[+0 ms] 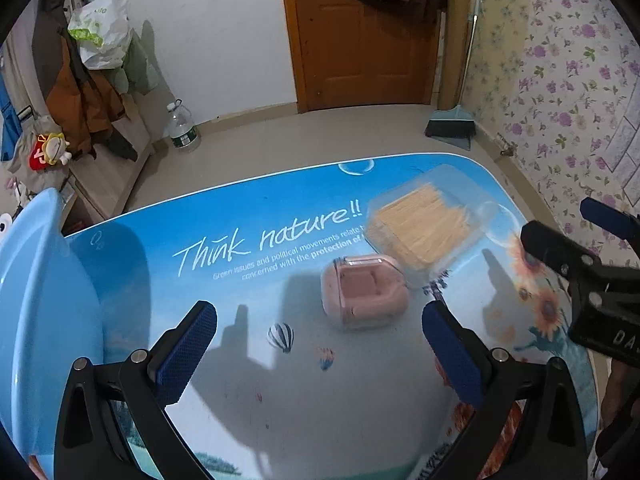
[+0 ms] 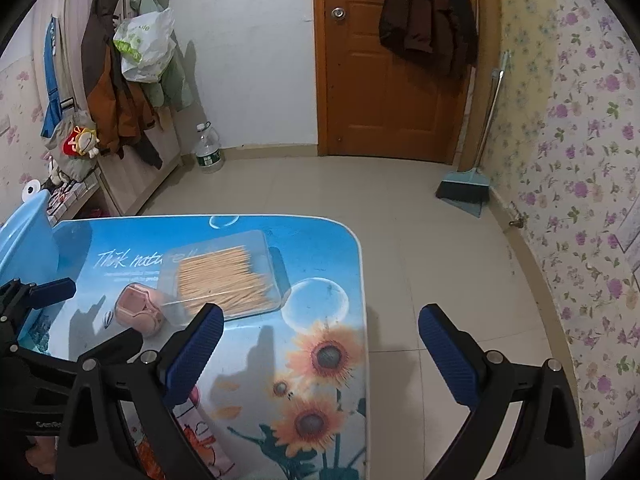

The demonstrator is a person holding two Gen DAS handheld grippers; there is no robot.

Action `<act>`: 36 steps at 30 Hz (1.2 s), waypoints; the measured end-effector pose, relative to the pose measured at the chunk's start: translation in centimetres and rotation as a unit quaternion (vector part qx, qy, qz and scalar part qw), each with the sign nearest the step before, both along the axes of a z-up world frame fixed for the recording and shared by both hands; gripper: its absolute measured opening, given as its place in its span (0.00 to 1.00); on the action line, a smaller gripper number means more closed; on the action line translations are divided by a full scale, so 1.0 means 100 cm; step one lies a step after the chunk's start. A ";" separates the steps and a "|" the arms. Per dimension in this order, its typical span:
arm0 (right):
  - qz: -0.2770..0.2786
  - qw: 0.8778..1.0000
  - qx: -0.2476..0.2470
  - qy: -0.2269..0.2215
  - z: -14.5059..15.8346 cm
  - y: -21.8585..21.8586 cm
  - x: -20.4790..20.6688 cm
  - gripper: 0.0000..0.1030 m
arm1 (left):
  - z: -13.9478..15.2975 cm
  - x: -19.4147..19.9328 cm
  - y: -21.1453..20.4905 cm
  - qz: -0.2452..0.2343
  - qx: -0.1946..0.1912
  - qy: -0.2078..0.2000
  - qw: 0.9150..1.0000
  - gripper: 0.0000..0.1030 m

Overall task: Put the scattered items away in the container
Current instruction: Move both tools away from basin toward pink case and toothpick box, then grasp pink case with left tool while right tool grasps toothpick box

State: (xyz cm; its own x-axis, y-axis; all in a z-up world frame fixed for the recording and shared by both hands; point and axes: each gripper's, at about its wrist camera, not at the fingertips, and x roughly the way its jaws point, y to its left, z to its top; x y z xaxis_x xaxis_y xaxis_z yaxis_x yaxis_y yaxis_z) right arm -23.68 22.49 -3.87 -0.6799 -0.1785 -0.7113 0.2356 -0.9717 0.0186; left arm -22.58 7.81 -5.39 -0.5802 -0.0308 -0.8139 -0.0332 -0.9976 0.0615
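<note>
Table [image 1: 248,360], blue printed top, fills the lower half of both views. White lettering reads in full only from the left wrist; from the right wrist the box covers its end. The sunflower print shows whole only from the right wrist.

Basin [image 1: 44,312], light blue, sits at the table's left edge. Left wrist view shows its broad curved wall, cut by the frame; right wrist view catches only a rim section [image 2: 24,240]. Its inside is hidden in both.

Left claw [image 1: 320,352] hovers over the table, blue pads spread wide, nothing between them. It appears again at the left of the right wrist view, only partly in frame.

Right claw [image 2: 320,356] also gapes wide and empty, its left finger over the table, its right finger over the floor tiles beyond the table's edge. In the left wrist view only its tips and body show at the right margin.

Clear box [image 1: 424,228] of toothpicks lies flat toward the table's far right. Sticks run roughly along its long axis, which slants from near-left to far-right in the left wrist view. Lid edges are hard to make out through the plastic.

Pink case [image 1: 364,290], rounded, rests just beside the box's near corner; touching or not, I cannot tell. It lies ahead of the left claw, between its fingers' lines. In the right wrist view [image 2: 140,312] it sits left of the box.
</note>
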 end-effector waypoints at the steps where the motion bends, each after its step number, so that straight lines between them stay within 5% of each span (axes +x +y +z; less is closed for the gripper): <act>1: 0.002 1.000 0.000 -0.001 -0.002 -0.002 -0.001 0.96 | -0.001 -0.002 0.000 0.001 0.001 -0.001 1.000 1.00; 15: 0.016 1.000 -0.003 -0.012 -0.013 -0.012 -0.019 0.96 | -0.020 -0.015 0.002 0.000 0.001 -0.029 1.000 0.86; 25: 0.037 0.999 0.002 -0.020 -0.016 -0.025 -0.022 0.96 | -0.015 -0.016 -0.001 -0.013 0.021 -0.022 0.999 0.46; 36: 0.088 0.996 0.003 -0.030 -0.018 -0.053 -0.028 0.96 | -0.014 -0.007 -0.024 -0.004 0.025 -0.024 0.999 0.46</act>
